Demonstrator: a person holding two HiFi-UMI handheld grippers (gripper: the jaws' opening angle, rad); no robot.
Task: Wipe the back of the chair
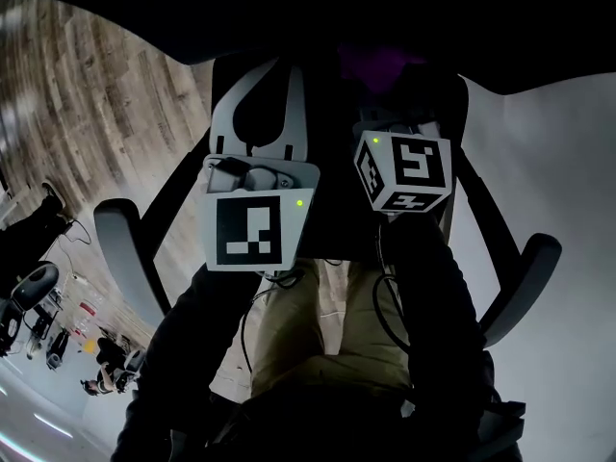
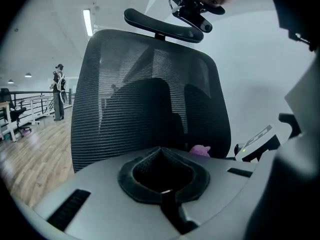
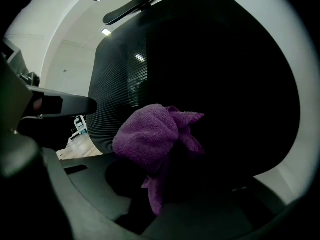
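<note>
- Left gripper (image 2: 161, 153) raised, jaws together and empty, pointed at the chair's mesh back (image 2: 140, 69);
- Right gripper (image 3: 159, 156) level beside it, clamping a purple cloth (image 3: 149, 134) close before that back

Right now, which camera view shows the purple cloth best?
The right gripper view: the purple cloth fills the centre, bunched in the right gripper, before the chair back. The left gripper view shows only a corner; the head view shows none clearly.
</note>
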